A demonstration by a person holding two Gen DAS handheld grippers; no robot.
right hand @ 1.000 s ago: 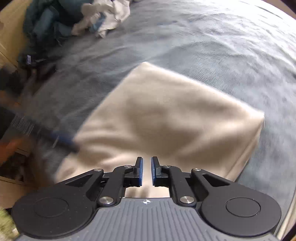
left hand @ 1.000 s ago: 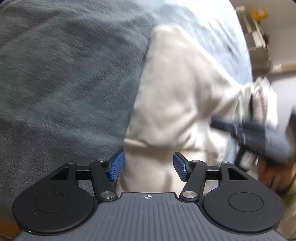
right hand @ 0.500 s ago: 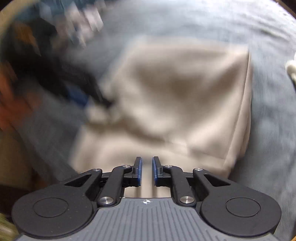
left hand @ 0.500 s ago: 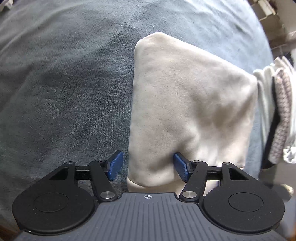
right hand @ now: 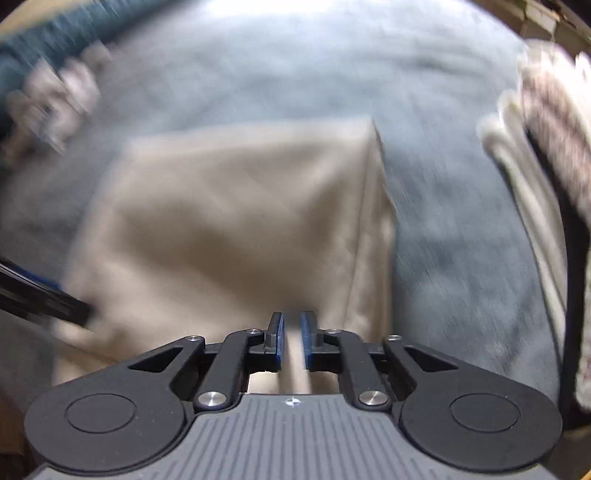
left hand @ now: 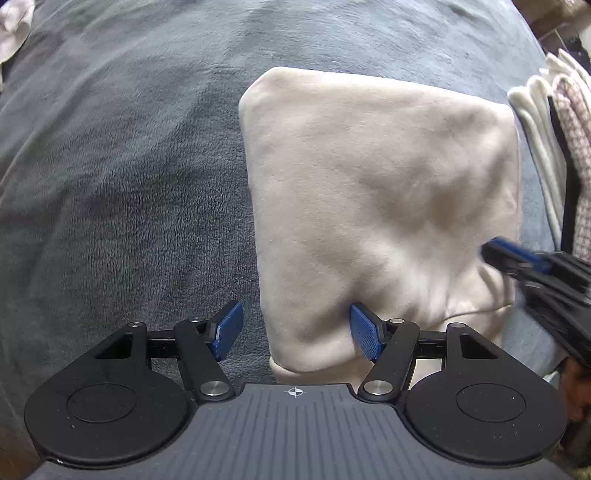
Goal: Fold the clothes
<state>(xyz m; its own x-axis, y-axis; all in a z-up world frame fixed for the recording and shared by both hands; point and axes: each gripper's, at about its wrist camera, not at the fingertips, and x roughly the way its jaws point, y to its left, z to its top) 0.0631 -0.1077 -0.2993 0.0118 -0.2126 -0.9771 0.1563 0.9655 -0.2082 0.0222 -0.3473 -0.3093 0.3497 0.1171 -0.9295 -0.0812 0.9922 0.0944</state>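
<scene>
A folded cream garment [left hand: 376,206] lies flat on a grey-blue blanket [left hand: 110,192]. My left gripper [left hand: 295,334] hovers open over the garment's near left corner. Its right pad is above the fabric and its left pad above the blanket, with the garment's left edge between them. My right gripper [left hand: 493,253] reaches in from the right, its tip at the garment's near right side. In the blurred right wrist view that gripper [right hand: 291,339] points down at the garment [right hand: 229,221], shut to a thin slit with nothing gripped. A left gripper finger [right hand: 55,302] shows at that view's left edge.
A stack of folded clothes [left hand: 554,140] stands just right of the garment, also in the right wrist view [right hand: 546,155]. Loose clothes [right hand: 55,96] lie at the blanket's far left, and a white piece [left hand: 14,33] lies there too. Shelving shows beyond the bed at the upper right.
The left view swung until the garment sits square ahead, and its pads spread slightly. The right gripper left that view, then re-entered at the right. The right view rolled, bringing the folded stack in.
</scene>
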